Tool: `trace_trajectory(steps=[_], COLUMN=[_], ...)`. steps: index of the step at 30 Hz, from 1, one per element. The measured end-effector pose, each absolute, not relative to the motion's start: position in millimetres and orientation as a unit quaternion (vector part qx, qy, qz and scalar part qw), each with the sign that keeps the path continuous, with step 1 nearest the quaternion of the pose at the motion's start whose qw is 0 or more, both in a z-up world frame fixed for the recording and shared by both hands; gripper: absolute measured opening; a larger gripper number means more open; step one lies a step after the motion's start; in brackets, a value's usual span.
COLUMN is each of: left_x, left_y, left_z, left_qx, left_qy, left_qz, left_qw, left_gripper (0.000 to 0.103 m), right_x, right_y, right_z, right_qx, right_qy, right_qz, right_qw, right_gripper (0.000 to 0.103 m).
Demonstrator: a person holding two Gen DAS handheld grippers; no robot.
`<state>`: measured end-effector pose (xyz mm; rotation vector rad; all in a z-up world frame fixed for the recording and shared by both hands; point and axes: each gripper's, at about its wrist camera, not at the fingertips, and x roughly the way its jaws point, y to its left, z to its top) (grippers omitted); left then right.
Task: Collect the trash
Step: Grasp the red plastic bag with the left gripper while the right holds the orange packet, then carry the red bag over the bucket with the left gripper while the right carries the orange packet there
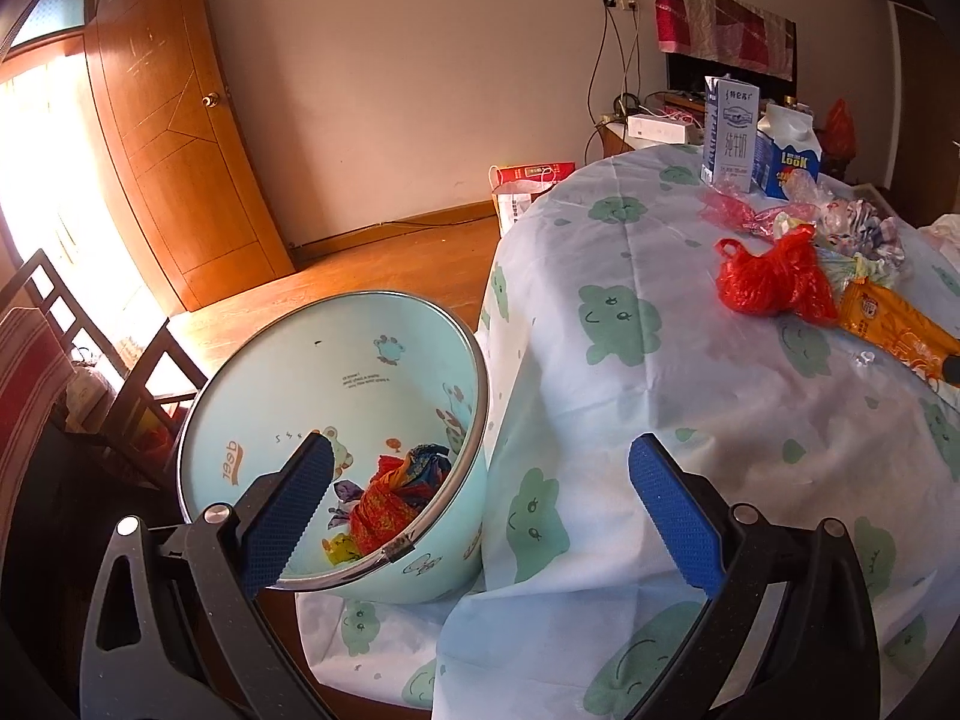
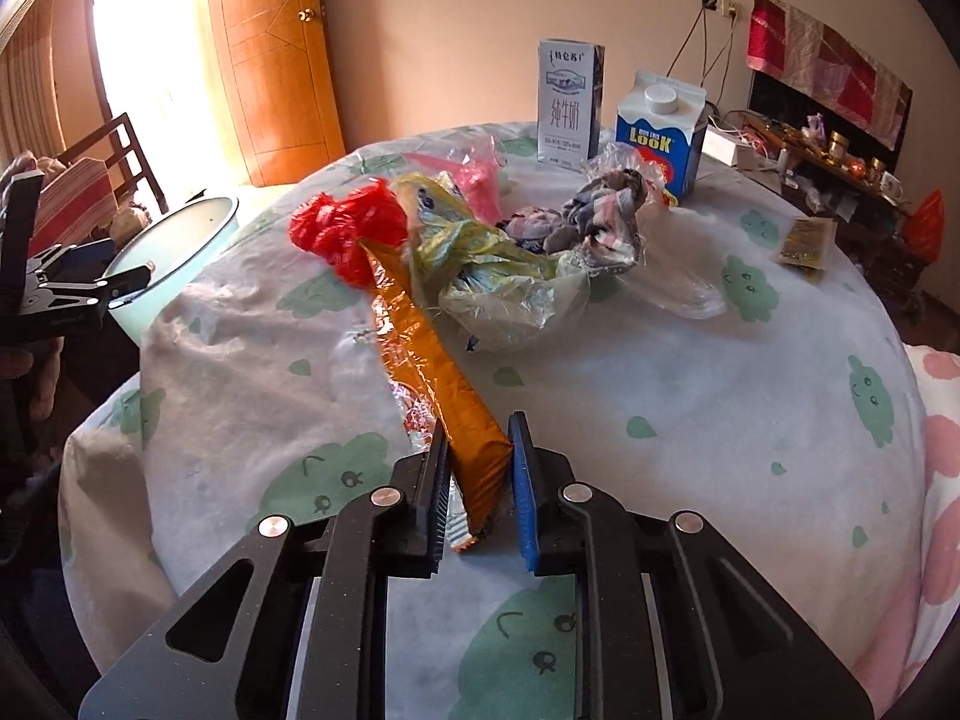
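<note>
A round table (image 2: 690,396) in a cloud-print cloth carries crumpled wrappers (image 2: 480,264), two milk cartons (image 2: 567,105) behind them.

My left camera sits just behind my left tongs (image 1: 480,504) and looks forward and down past the table's edge. It faces the pale blue bin (image 1: 336,444) close below, the wooden door (image 1: 174,150) beyond, and the tablecloth (image 1: 690,390) filling its right half.

My right camera rides behind my right tongs (image 2: 480,450), low over the tabletop and very near the cloth (image 2: 720,420), looking across it to the far wall.

Both views share the red bag (image 1: 768,282) (image 2: 342,228), the orange wrapper (image 1: 888,324) (image 2: 432,360), the tall milk carton (image 1: 729,132) (image 2: 567,105), the LOOK carton (image 1: 789,150) (image 2: 660,126), the bin (image 2: 180,246) and the door (image 2: 270,60). My left tongs (image 2: 129,282) show at the right view's left edge.
</note>
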<state>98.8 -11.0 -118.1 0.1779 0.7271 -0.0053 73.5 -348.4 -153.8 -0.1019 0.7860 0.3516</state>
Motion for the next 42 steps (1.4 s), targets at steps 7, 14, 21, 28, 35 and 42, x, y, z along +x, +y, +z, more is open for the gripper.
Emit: trace_trajectory(steps=[7,14,21,28,35,42], left_x=[109.6,136.8,166.2,175.9,160.9,141.3], left_y=[-44.1,-95.2,-133.6,-152.5,-137.2,-98.0], left_z=[-106.1,-100.9,-110.3,-130.9,-116.8,-99.5], left_qx=[0.098,0.105,0.094,0.093,0.094,0.099], left_qy=[0.338,0.328,0.358,0.394,0.374,0.346], left_qz=[-0.03,-0.068,-0.123,-0.167,-0.163,-0.12], left_qw=[0.935,0.936,0.921,0.899,0.908,0.925], left_gripper=[0.097,0.095,0.076,0.014,0.009,0.009], right_x=[55.1,63.4,64.2,67.3,63.9,64.9], right_y=[-373.1,-422.7,-456.5,-452.2,-440.3,-413.0], right_z=[-120.0,-118.4,-129.9,-134.9,-131.3,-120.6], right_qx=[-0.019,0.019,0.045,0.048,0.045,0.031], right_qy=[0.317,0.292,0.296,0.296,0.289,0.279], right_qz=[0.124,0.015,-0.016,-0.001,0.006,0.027], right_qw=[0.94,0.956,0.954,0.954,0.956,0.959], right_gripper=[0.018,0.018,0.018,0.018,0.018,0.018])
